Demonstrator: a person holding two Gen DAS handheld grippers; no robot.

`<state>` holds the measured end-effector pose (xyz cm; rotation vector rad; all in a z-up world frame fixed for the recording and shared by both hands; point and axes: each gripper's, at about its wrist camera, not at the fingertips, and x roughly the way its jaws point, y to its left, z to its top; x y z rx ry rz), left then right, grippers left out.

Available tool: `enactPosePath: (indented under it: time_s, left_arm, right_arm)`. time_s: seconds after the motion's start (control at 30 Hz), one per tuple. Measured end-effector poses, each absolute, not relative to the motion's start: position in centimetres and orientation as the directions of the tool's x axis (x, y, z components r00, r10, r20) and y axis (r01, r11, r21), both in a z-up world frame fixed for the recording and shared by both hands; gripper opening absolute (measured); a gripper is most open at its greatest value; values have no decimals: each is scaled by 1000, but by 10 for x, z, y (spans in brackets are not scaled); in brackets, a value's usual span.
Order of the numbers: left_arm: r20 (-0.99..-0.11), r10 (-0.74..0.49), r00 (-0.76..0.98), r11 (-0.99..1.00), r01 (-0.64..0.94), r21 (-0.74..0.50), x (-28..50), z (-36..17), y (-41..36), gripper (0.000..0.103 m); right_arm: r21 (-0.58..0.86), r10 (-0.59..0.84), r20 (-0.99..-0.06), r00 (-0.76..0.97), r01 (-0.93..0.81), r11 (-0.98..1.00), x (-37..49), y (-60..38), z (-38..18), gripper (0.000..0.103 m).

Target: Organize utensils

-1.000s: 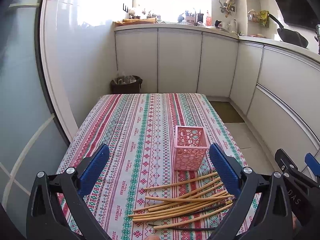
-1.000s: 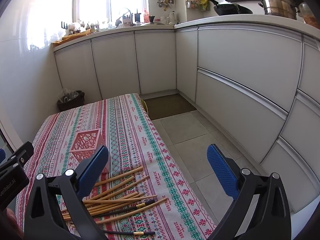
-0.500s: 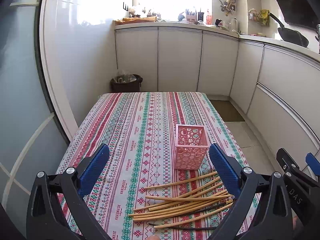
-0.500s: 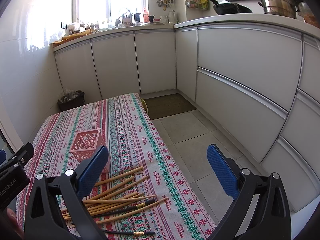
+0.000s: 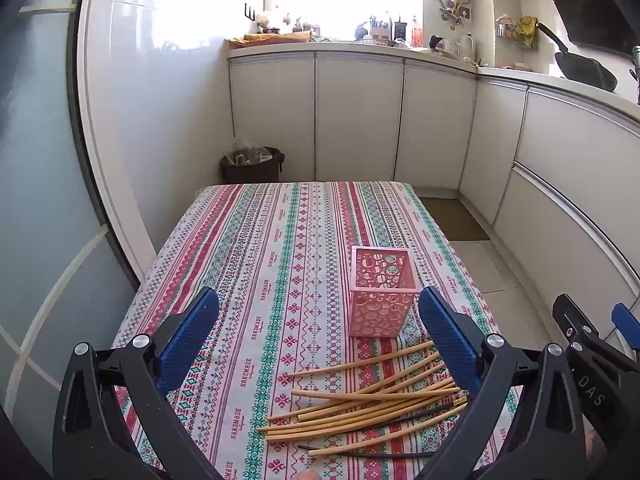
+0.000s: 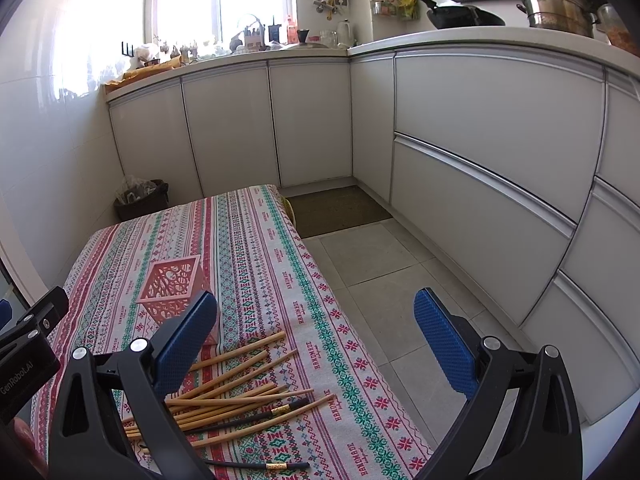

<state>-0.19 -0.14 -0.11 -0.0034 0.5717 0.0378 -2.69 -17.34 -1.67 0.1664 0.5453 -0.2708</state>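
Left wrist view: chopsticks [image 5: 368,404] lie flat, long axes left-right.

We read "HANDMADE" repeated along the stripes of the tablecloth [image 5: 276,256] on the bench. In the left wrist view the right tool [image 5: 592,384] shows the letters "DAS". In the right wrist view the left tool [image 6: 24,372] bears "GenRobot.AI".
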Motion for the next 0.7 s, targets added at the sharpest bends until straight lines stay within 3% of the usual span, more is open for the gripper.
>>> enactPosePath:
  time_s: [0.7]
  left_arm:
    - [-546, 40, 837, 999, -39, 13, 0, -4, -3, 96]
  right_arm:
    - [75, -214, -535, 817, 298, 952, -26, -171, -18, 96]
